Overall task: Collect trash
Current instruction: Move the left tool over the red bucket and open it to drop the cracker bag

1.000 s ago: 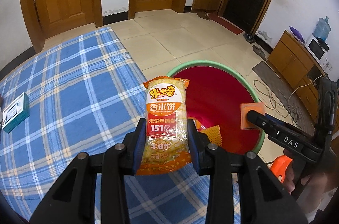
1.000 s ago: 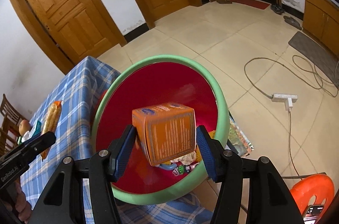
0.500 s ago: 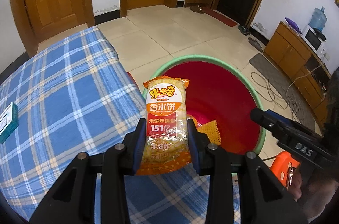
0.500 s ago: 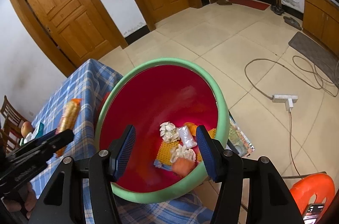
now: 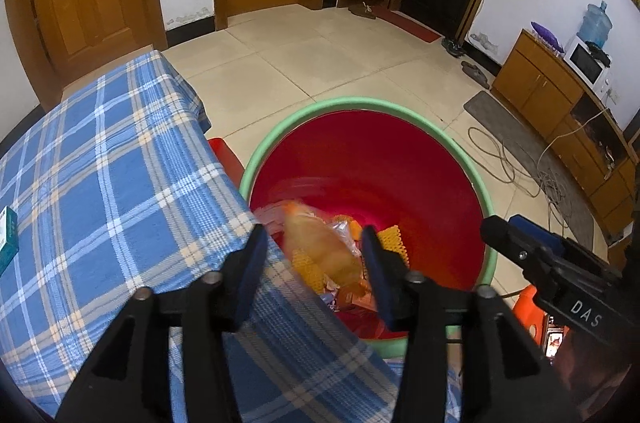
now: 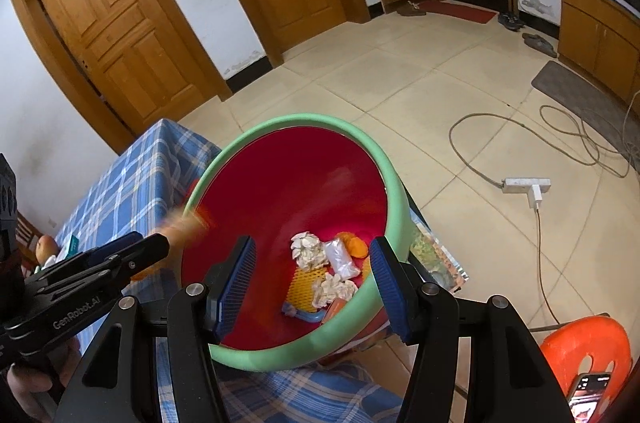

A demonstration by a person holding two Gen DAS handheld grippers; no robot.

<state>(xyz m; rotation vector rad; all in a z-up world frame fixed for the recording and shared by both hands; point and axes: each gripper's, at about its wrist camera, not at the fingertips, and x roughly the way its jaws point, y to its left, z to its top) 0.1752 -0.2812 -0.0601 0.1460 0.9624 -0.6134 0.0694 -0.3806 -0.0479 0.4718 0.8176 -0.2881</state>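
A red bin with a green rim [image 5: 360,102] [image 6: 304,121] stands beside the table. My left gripper [image 5: 314,263] hangs over its near edge, jaws opening. An orange snack packet [image 5: 320,251] is blurred and tilted between the jaws, and the pads stand clear of it. In the right wrist view the same packet [image 6: 180,223] is a blur just ahead of the left gripper [image 6: 140,247]. My right gripper [image 6: 312,279] is open over the bin with nothing between its pads. It also shows at the right of the left wrist view [image 5: 508,227]. Crumpled paper [image 6: 306,249], a yellow mesh piece [image 6: 306,283] and an orange box [image 6: 336,307] lie in the bin.
A blue plaid cloth [image 5: 100,183] covers the table, with a teal box [image 5: 6,239] at its left edge. An orange stool [image 6: 588,343] with a phone [image 6: 588,395] stands at the lower right. A power strip [image 6: 524,185] and cables lie on the tiled floor.
The right gripper let the orange box drop into the bin. The left gripper moved over the bin and its jaws widened. The snack packet has tipped and is slipping out.
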